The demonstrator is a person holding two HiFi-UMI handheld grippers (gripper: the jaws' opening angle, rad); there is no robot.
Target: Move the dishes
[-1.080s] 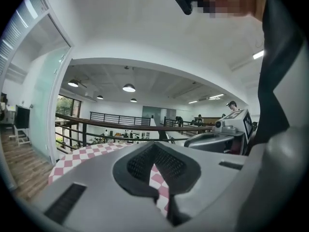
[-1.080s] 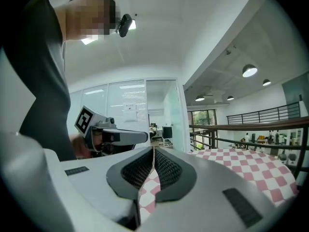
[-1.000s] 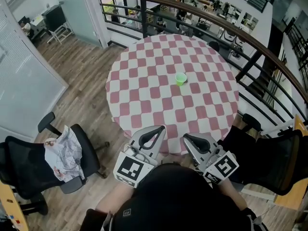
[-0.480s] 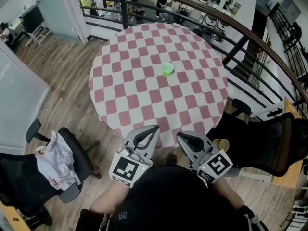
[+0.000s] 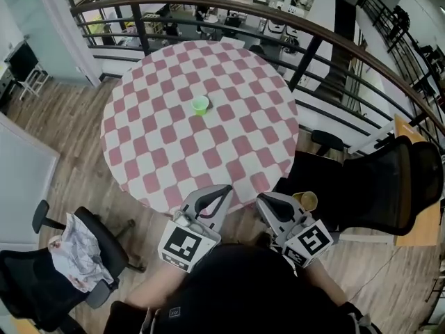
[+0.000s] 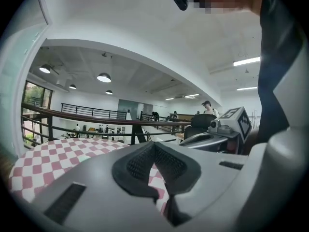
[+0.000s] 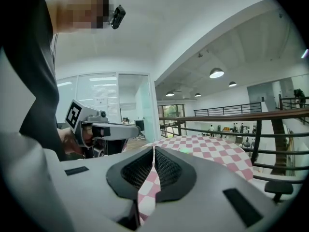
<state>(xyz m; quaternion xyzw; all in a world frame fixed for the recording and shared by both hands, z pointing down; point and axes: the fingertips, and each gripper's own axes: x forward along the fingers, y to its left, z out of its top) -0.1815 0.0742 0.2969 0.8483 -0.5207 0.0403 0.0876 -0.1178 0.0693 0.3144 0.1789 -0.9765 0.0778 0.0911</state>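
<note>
A small green cup (image 5: 200, 104) stands alone near the middle of the round table (image 5: 160, 152), which has a pink and white chequered cloth. A tan bowl (image 5: 305, 200) rests on the seat of the black chair right of the table. My left gripper (image 5: 217, 193) is held just short of the table's near edge, jaws shut with nothing in them. Beside it my right gripper (image 5: 266, 202) is also shut and empty, close to the bowl. In the right gripper view the green cup (image 7: 185, 150) shows far off, past my right gripper (image 7: 153, 151). My left gripper (image 6: 154, 146) points over the table (image 6: 53, 151).
A black office chair (image 5: 379, 186) stands at the table's right. Another chair (image 5: 76, 256), with a crumpled cloth on it, is at the lower left. A dark railing (image 5: 313, 40) curves behind the table, over a drop. A wooden desk edge (image 5: 417, 221) is at the far right.
The table and green cup have slid left in the head view as I moved right. Both grippers travelled along, still shut. The tan bowl on the chair came into view.
</note>
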